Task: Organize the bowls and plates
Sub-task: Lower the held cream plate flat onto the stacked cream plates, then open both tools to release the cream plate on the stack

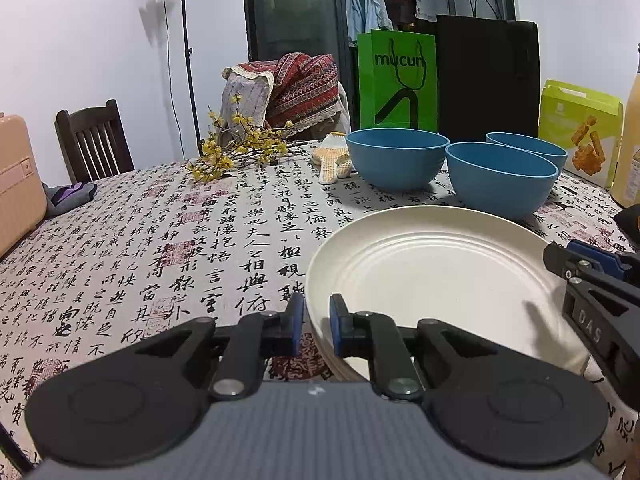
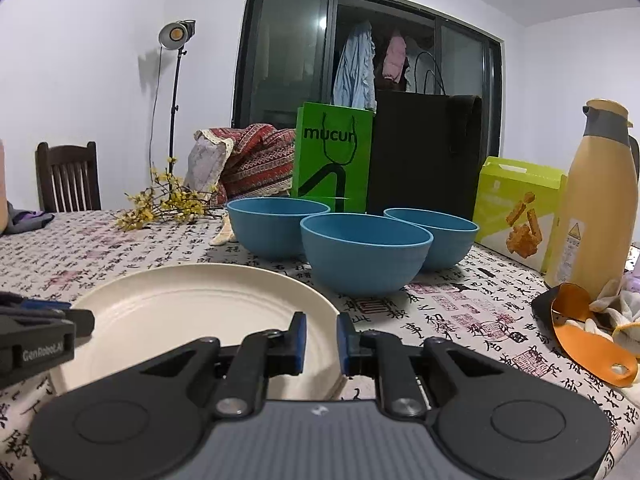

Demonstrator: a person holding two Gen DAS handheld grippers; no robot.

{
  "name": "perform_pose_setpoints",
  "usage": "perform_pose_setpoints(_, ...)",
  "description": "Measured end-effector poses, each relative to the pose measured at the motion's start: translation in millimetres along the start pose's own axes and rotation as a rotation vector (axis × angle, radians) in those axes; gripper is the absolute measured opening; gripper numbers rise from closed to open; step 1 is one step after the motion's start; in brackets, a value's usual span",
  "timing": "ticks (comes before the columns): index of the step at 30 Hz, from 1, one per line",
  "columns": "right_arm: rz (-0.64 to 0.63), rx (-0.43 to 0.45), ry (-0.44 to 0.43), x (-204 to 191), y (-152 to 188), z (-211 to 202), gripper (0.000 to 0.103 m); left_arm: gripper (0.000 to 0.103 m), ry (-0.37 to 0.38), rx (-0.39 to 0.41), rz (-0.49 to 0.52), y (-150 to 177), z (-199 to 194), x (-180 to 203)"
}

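**Here, two hand-held grippers at a cream plate stack**

Centrally, a stack of cream plates (image 1: 436, 276) lies on the surface (image 1: 160, 248), whose cloth carries black Chinese calligraphy. The left hand-held gripper (image 1: 312, 328) pinches the stack's rim at 9 o'clock; the right hand-held gripper (image 2: 321, 343) sits nearly closed at the 3 o'clock rim, contact unclear. Three blue bowls (image 2: 366, 254) cluster at 12 o'clock. Behind them a green bag (image 2: 334, 158) reads "mucun". The left tool's side reads "GenRobot.AI".
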State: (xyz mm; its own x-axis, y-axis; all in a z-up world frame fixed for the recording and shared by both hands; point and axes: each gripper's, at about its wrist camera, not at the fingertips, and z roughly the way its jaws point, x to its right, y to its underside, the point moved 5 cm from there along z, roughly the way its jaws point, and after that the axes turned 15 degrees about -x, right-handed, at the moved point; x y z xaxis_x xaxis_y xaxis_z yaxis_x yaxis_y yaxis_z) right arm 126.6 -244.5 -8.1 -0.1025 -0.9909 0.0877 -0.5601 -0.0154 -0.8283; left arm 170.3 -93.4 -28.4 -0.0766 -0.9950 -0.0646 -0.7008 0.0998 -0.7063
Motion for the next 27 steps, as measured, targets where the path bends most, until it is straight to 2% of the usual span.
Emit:
perform_pose_setpoints(2, 0.018, 0.003, -0.016, 2, -1, -2, 0.016, 0.018, 0.002, 0.005, -0.005, 0, -2, -3)
perform_pose_setpoints(4, 0.043, 0.003, -0.051, 6, -1, -5, 0.02, 0.029, 0.003, 0.01, -0.014, -2, -4, -6)
perform_pose_setpoints(6, 0.069, 0.003, -0.082, 11, -2, -7, 0.033, 0.052, -0.006, 0.022, -0.022, -3, -6, -10)
perform_pose_setpoints(8, 0.082, 0.008, -0.101, 14, -2, -11, 0.041, 0.059, -0.014, 0.039, -0.025, -3, -10, -14)
perform_pose_setpoints(10, 0.09, 0.009, -0.113, 16, -1, -13, 0.047, 0.075, -0.018, 0.049, -0.029, -4, -13, -18)
perform_pose_setpoints(13, 0.115, 0.002, -0.143, 19, 0, -16, 0.063, 0.089, -0.019, 0.07, -0.031, -4, -19, -23)
perform_pose_setpoints(15, 0.124, -0.007, -0.166, 21, 0, -18, 0.083, 0.102, -0.015, 0.088, -0.029, -4, -23, -26)
perform_pose_setpoints(19, 0.134, -0.016, -0.191, 23, 1, -21, 0.103, 0.103, -0.003, 0.121, -0.02, -4, -33, -29)
perform_pose_setpoints(27, 0.158, -0.023, -0.206, 27, 0, -32, 0.103, 0.103, 0.004, 0.146, -0.018, -2, -47, -36)
